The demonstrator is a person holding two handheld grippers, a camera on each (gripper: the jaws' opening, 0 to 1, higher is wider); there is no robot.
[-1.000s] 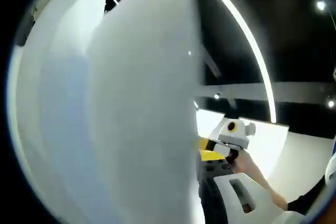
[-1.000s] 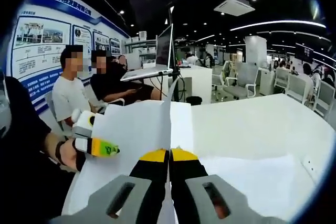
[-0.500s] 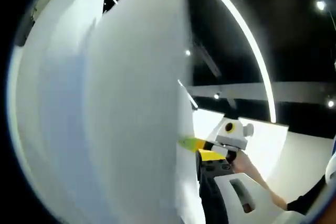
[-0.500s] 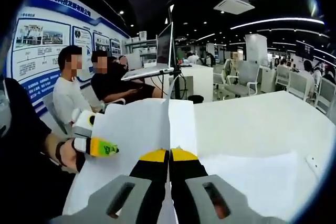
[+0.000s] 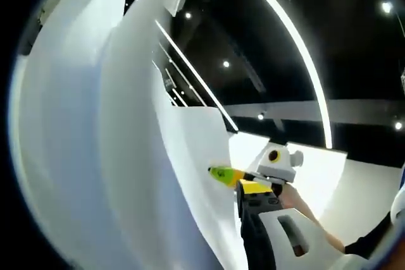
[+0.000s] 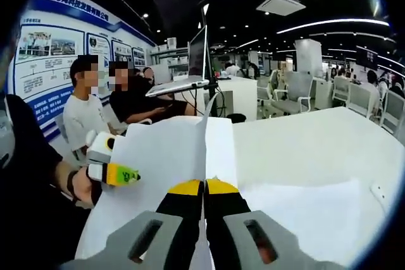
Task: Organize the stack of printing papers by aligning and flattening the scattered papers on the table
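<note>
At the left, the left gripper (image 6: 130,175) grips the left edge of the stack of papers (image 6: 168,169); its yellow-green tips appear closed on the sheets, though the contact itself is too small to confirm. The stack is lifted off the white table (image 6: 316,150) and held on edge between the two tools, over the table's near-left portion, its long axis running from the person away toward the far edge. In the left gripper view the sheets (image 5: 120,143) fan apart and curve, not yet flush. At centre, the right gripper (image 6: 204,188) has its yellow-tipped jaws pressed together on the near edge of the stack. Further right, one loose sheet (image 6: 304,210) lies flat near the table's near-right edge. Judged step: squaring the held sheets. The next move likely calls for tapping the lower edge on the table, then laying the stack flat.
</note>
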